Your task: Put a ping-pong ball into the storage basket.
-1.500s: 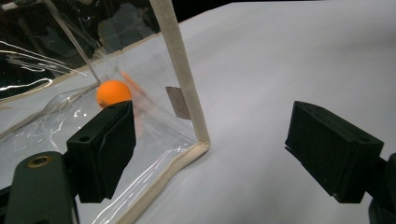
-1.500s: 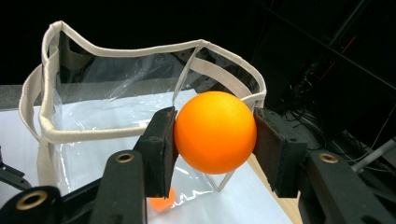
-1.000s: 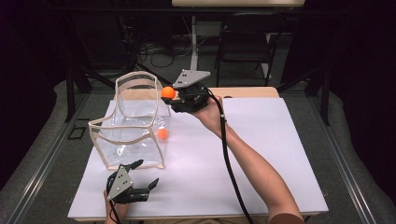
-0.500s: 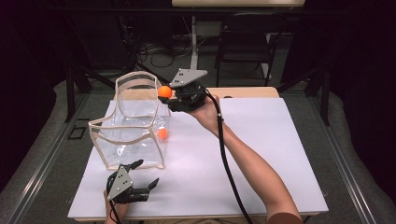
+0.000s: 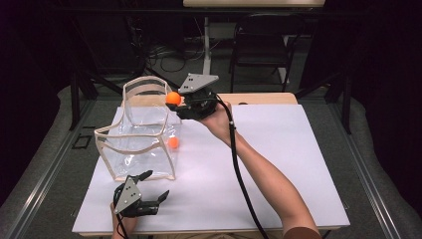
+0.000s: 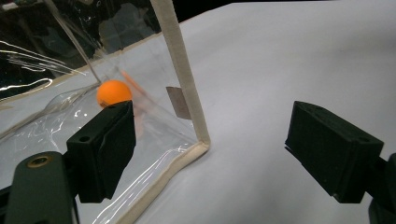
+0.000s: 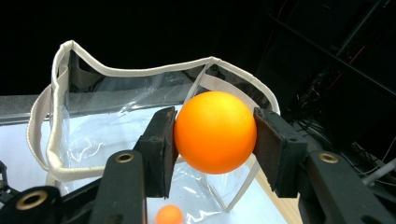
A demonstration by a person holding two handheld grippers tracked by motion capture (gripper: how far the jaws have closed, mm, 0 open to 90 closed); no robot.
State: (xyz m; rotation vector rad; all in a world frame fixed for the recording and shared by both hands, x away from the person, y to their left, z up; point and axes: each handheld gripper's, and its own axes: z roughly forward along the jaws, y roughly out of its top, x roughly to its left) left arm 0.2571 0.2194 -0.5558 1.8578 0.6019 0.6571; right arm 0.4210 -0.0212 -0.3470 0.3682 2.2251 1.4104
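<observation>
High view: The right gripper [image 5: 180, 101] is held above the white table [image 5: 278, 164], at the upper right rim of the clear plastic bag [image 5: 142, 144]. Its jaws are clenched on an orange ball [image 5: 173, 98], which sits at the level of the bag's cream-trimmed opening. A second orange ball [image 5: 173, 143] lies inside the bag, low against its right wall. The left gripper [image 5: 149, 191] rests near the front edge of the table, just in front of the bag, with its jaws spread and nothing between them.

Left gripper view: The left gripper [image 6: 210, 149] has its jaws released and standing well apart. The bag's lower corner [image 6: 201, 140] lies between and beyond them, touching neither pad. The second orange ball [image 6: 113, 92] is visible through the clear wall, resting on the bag's floor.

Right gripper view: The right gripper [image 7: 215, 135] grasps the orange ball [image 7: 215, 131], both pads pressing its sides. The bag's open mouth [image 7: 140, 74] lies directly beyond. The second orange ball [image 7: 169, 214] shows below, inside the bag.
</observation>
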